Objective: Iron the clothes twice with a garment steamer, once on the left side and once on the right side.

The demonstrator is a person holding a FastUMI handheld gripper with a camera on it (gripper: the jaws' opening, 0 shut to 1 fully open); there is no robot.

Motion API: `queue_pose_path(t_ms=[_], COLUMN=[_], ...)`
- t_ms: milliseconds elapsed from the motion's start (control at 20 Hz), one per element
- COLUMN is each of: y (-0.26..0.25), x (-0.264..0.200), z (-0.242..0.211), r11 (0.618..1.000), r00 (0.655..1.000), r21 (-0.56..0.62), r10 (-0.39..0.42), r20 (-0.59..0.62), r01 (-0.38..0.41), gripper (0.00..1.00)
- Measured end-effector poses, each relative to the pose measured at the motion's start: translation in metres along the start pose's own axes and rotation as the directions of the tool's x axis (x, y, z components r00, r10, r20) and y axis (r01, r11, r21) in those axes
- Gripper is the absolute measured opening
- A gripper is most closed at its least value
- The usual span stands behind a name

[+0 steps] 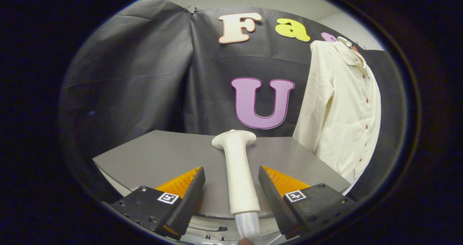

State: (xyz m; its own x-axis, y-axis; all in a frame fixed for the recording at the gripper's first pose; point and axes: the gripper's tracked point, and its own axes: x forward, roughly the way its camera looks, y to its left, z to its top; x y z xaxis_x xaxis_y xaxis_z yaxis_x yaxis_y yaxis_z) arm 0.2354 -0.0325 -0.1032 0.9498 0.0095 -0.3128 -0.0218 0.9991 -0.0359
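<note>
A white garment steamer [238,172] lies on the grey table [159,158], its handle running back between my fingers and its head pointing away from me. A clear ribbed hose [247,227] leaves the handle's near end. My gripper [231,181] is open, with one finger on either side of the handle and a gap on both sides. A cream button-up shirt [342,107] hangs against the booth wall, beyond the fingers and to their right, its front with red buttons facing out.
The table's right edge [325,165] runs just below the shirt's hem. Black cloth closes off the space behind and to the left of the table.
</note>
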Motion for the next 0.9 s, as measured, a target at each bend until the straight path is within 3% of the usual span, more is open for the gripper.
queue_pose_path(t_ms=[250,450,500,900], y=[-0.004,-0.007,-0.006,-0.013], x=[0.022,0.026,0.029,0.021], z=[-0.02,-0.018,-0.02,-0.009], r11=[0.999,0.996,0.996,0.98], r00=[0.997,0.998,0.998,0.999], r21=[0.028,0.092,0.087,0.197], r10=[-0.012,-0.015,-0.009,-0.027], r20=[-0.08,-0.065,-0.067,0.019], r01=[0.015,0.021,0.015,0.023], gripper=[0.79,0.61,0.52,0.4])
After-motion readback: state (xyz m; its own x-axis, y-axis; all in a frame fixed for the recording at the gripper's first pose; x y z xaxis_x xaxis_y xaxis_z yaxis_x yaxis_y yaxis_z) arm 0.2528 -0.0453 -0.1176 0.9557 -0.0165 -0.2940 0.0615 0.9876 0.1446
